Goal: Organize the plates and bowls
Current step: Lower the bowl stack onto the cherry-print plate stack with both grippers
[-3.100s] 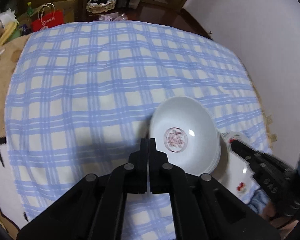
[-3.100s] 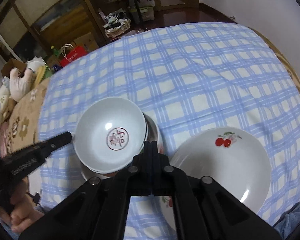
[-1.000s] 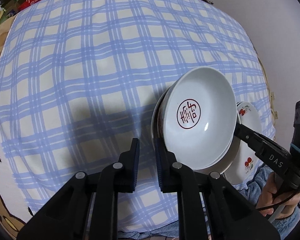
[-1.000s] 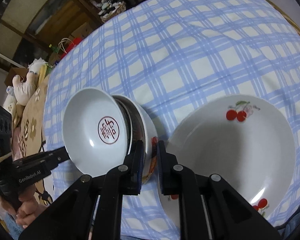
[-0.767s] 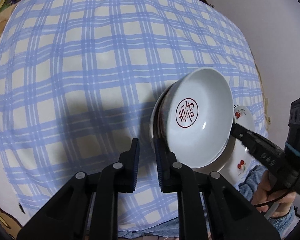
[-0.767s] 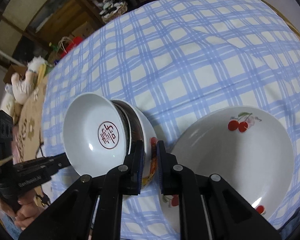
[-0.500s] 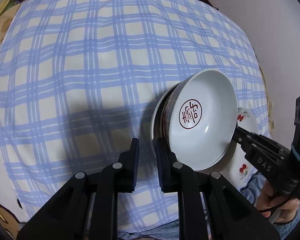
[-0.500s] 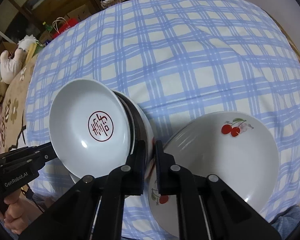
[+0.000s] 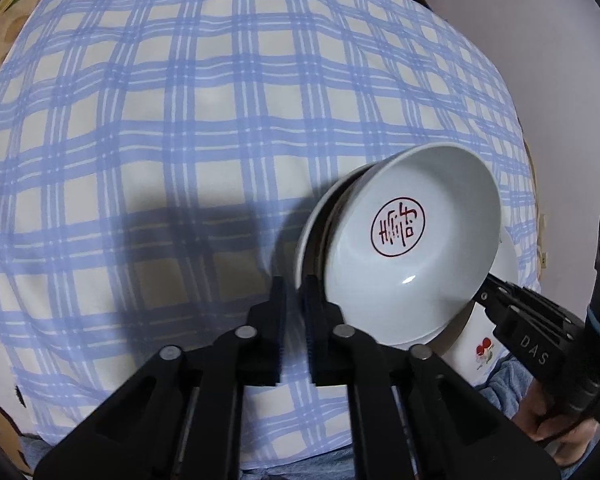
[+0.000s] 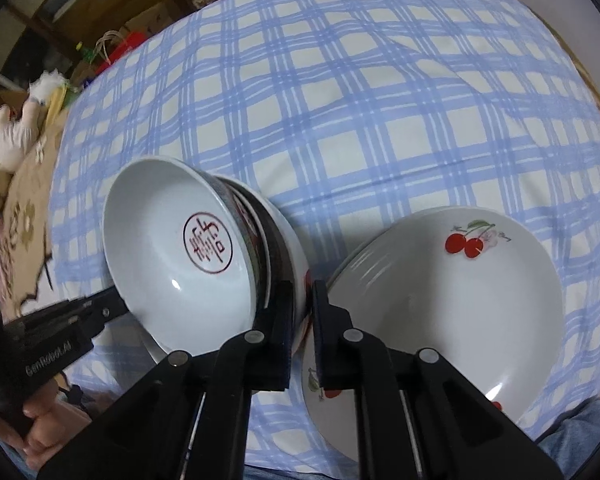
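Right wrist view: the right gripper (image 10: 302,300) pinches the near rim of a stack of nested bowls (image 10: 203,256) (tilted up), just left of the cherry plate (image 10: 452,304). The left gripper (image 10: 111,304) has just clamped the stack's opposite rim. Stacking appears nearly finished; the cherry plate remains separate.

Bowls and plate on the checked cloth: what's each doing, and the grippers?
White bowl with red round seal, empty, topmost of the stack.
Stack of nested bowls, tipped, gripped at opposite rims.
White cherry-printed plate, empty, not gripped.
Left gripper, fingers just closed on stack's rim.
Right gripper, fingers shut on stack's rim.
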`<action>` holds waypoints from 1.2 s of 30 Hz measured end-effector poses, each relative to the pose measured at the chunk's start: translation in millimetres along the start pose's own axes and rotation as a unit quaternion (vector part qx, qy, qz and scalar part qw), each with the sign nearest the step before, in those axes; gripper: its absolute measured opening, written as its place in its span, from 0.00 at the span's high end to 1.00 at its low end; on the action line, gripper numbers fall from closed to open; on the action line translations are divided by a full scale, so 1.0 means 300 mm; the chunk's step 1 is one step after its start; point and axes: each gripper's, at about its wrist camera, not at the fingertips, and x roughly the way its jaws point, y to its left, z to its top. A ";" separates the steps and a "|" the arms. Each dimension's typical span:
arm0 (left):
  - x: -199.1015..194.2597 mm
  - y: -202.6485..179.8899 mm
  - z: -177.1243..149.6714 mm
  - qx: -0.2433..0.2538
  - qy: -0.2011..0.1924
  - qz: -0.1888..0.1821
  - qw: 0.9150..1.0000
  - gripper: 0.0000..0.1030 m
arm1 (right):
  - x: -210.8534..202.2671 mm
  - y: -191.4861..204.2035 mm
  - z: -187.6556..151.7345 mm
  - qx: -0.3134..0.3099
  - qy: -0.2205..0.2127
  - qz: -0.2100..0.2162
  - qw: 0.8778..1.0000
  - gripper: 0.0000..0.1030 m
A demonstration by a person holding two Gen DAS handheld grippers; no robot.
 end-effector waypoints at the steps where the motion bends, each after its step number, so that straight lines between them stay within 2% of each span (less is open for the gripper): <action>1: 0.000 -0.006 -0.002 0.004 -0.003 0.004 1.000 0.96 | 0.000 0.000 0.000 0.002 -0.002 -0.001 1.000 0.90; 7: -0.015 0.005 -0.010 0.000 -0.039 -0.011 0.999 0.96 | -0.007 0.034 0.000 -0.019 -0.010 -0.033 0.999 0.92; 9: -0.019 -0.011 -0.010 0.010 -0.040 0.002 0.999 0.96 | -0.011 0.053 0.001 -0.030 -0.010 -0.046 0.998 0.92; 18: -0.036 -0.034 0.006 0.016 -0.038 0.009 0.999 0.97 | -0.028 0.023 0.013 -0.015 -0.014 -0.023 1.000 0.91; 31: -0.084 0.006 0.023 -0.004 -0.048 -0.013 0.999 0.97 | -0.086 0.093 0.048 -0.032 -0.031 -0.035 0.998 0.91; 36: -0.122 -0.024 0.018 -0.001 -0.056 -0.016 0.998 0.97 | -0.139 0.085 0.044 -0.026 -0.041 -0.032 0.998 0.91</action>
